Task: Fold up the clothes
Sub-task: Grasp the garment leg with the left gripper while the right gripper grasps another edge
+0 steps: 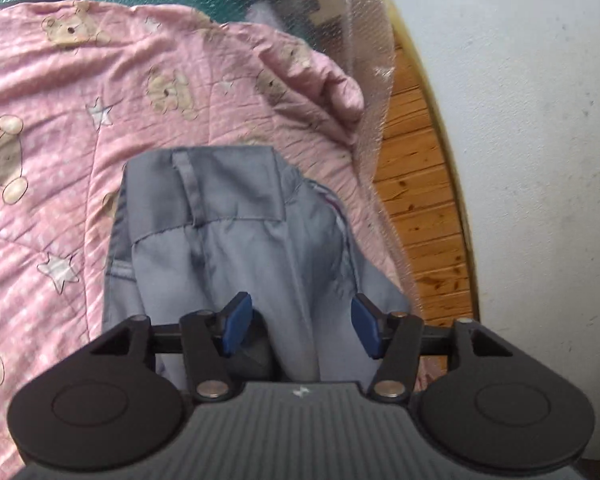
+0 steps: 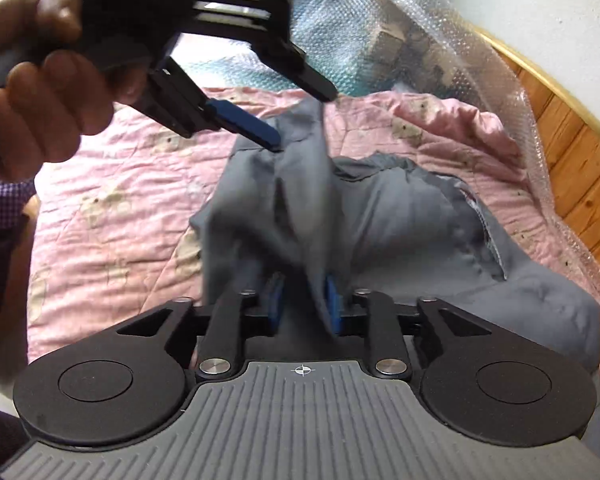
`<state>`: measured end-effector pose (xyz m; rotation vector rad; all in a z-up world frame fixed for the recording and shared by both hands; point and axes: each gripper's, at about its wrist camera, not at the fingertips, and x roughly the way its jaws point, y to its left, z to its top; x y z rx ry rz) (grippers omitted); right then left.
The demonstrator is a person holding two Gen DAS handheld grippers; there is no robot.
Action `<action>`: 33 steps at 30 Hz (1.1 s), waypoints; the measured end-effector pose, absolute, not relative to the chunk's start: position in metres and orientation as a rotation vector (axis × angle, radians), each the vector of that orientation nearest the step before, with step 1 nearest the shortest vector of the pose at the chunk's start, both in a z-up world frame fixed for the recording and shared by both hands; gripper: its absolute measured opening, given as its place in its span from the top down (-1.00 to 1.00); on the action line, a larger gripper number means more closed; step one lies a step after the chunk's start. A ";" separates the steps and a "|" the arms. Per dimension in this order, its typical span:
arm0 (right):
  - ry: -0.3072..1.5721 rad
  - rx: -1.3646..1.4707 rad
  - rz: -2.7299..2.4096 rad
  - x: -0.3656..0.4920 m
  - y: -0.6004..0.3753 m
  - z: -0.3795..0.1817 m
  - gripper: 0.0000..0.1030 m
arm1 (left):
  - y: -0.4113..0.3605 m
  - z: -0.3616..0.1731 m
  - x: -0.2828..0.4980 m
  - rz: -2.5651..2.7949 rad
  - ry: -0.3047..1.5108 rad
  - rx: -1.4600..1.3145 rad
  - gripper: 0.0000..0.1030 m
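Nearest the lens in the left wrist view, the left gripper (image 1: 302,326) stands with its blue pads (image 1: 236,322) wide apart, a ridge of the grey garment (image 1: 236,224) running up between them without either pad pressing on it. Seen from the right wrist, the same left gripper (image 2: 300,118) comes in from the upper left, held in the person's left hand (image 2: 48,80); its lower blue pad rests against the top of a raised fold and its upper finger tip sits at the peak of that fold, with cloth between the two tips, though a firm pinch cannot be told. Closer in that view, the right gripper (image 2: 304,306) has its blue pads drawn close together on a blurred pleat of the same grey garment (image 2: 400,216), which rises from between them toward the far fold. Beyond both tools the garment lies spread on a pink quilt (image 1: 60,128) printed with bears and stars, its waistband and belt loop toward the far side and its bulk trailing to the right. Farther right, bubble wrap (image 2: 380,20) drapes along the quilt's edge, with a wooden bed frame (image 1: 416,200) and a white wall (image 1: 540,120) behind it.
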<state>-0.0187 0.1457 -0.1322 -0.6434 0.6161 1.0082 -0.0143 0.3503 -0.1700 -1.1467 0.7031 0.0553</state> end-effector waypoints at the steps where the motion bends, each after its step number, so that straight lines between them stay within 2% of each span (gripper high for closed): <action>1: 0.657 -0.569 0.996 -0.022 0.129 -0.129 0.01 | 0.347 -0.173 -0.013 0.053 0.725 -1.137 -0.11; 3: 0.745 -0.405 0.967 -0.027 0.094 -0.121 -0.20 | 0.335 -0.172 -0.006 0.020 0.761 -1.104 -0.19; 5: 0.867 -0.202 0.887 -0.020 0.045 -0.125 -0.28 | 0.320 -0.172 0.006 -0.003 0.805 -1.065 -0.23; 8: 1.031 0.198 0.634 -0.003 -0.058 -0.146 -0.31 | 0.301 -0.179 0.023 0.006 0.857 -1.034 -0.24; 11: 1.031 0.646 0.326 -0.001 -0.178 -0.168 -0.31 | 0.283 -0.186 0.038 0.023 0.903 -1.011 -0.23; 13: 0.965 0.893 0.143 -0.012 -0.250 -0.183 -0.33 | 0.273 -0.192 0.045 0.024 0.916 -1.003 -0.06; 15: 0.854 1.084 -0.020 -0.026 -0.312 -0.198 -0.37 | 0.267 -0.196 0.048 0.035 0.922 -0.983 0.66; 16: 0.812 1.143 -0.094 -0.031 -0.336 -0.206 -0.41 | 0.265 -0.195 0.047 0.039 0.911 -0.968 0.68; 18: 0.733 1.229 -0.216 -0.039 -0.377 -0.221 -0.43 | 0.263 -0.191 0.046 0.046 0.888 -0.938 0.86; 24: 0.544 1.316 -0.371 -0.037 -0.452 -0.246 -0.40 | 0.263 -0.162 0.033 -0.004 0.761 -0.889 0.93; 26: 0.517 1.336 -0.378 -0.028 -0.467 -0.251 -0.25 | 0.265 -0.154 0.027 -0.018 0.727 -0.885 0.94; 28: 0.510 1.351 -0.384 -0.020 -0.475 -0.253 0.09 | 0.266 -0.149 0.024 -0.021 0.705 -0.887 0.94; 29: 0.513 1.346 -0.385 -0.017 -0.478 -0.252 0.51 | 0.266 -0.149 0.023 -0.013 0.709 -0.882 0.94; 30: 0.521 1.306 -0.383 -0.018 -0.479 -0.244 0.70 | 0.267 -0.149 0.021 -0.006 0.714 -0.878 0.94; 33: 0.545 1.168 -0.376 -0.023 -0.479 -0.219 0.66 | 0.268 -0.150 0.014 0.016 0.728 -0.866 0.95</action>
